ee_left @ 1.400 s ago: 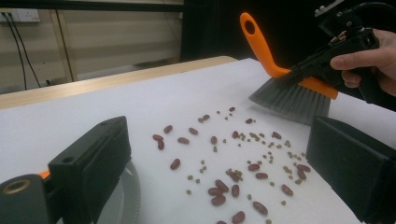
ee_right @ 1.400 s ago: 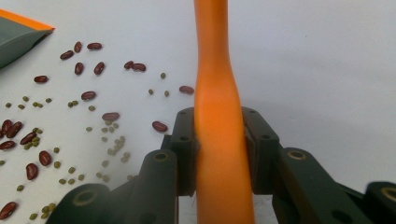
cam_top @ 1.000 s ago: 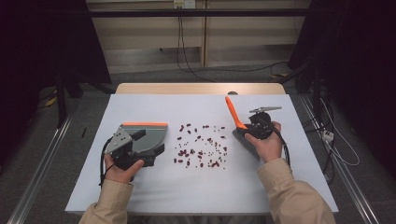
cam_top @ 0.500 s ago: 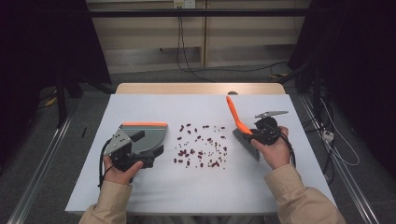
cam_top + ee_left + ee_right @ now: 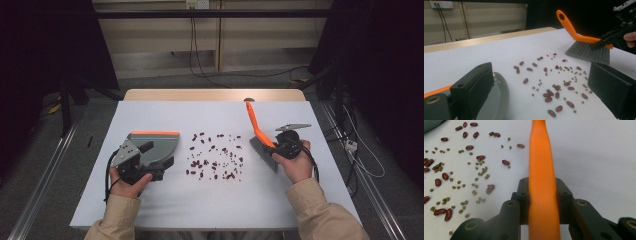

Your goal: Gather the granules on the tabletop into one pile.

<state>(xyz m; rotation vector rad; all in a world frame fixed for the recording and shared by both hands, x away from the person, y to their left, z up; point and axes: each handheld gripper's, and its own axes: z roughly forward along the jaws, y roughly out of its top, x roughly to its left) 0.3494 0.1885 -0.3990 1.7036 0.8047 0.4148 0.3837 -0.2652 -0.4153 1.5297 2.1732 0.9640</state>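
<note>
1. The beans (image 5: 215,157) lay scattered at the middle of the table (image 5: 165,210) — dark red kidney-shaped ones mixed with small green ones, loose and spread out between your two tools.
2. Your right hand-held gripper (image 5: 280,145) had its jaws clamped on the orange handle of the brush (image 5: 256,126); the grey bristles sat just beside the right edge of the scatter, the handle slanting up and away from you. Whether the bristles touched the surface I could not tell.
3. Your left hand-held gripper (image 5: 142,159) held the grey dustpan (image 5: 157,142) with its orange edge, well to the left of the beans; from its own view one jaw sat over the pan, so it looked closed on the pan, though the contact itself was hidden.
4. By my judgement you were at the start of the sweep — nothing was in the pan yet. The next move called for bringing the pan's lip flat to the table close to the beans and drawing the brush leftward in low, gentle strokes, since the round ones would roll.
5. The table was covered in white; beyond it lay a dark room with pale wall panels and hanging cables (image 5: 192,40).
</note>
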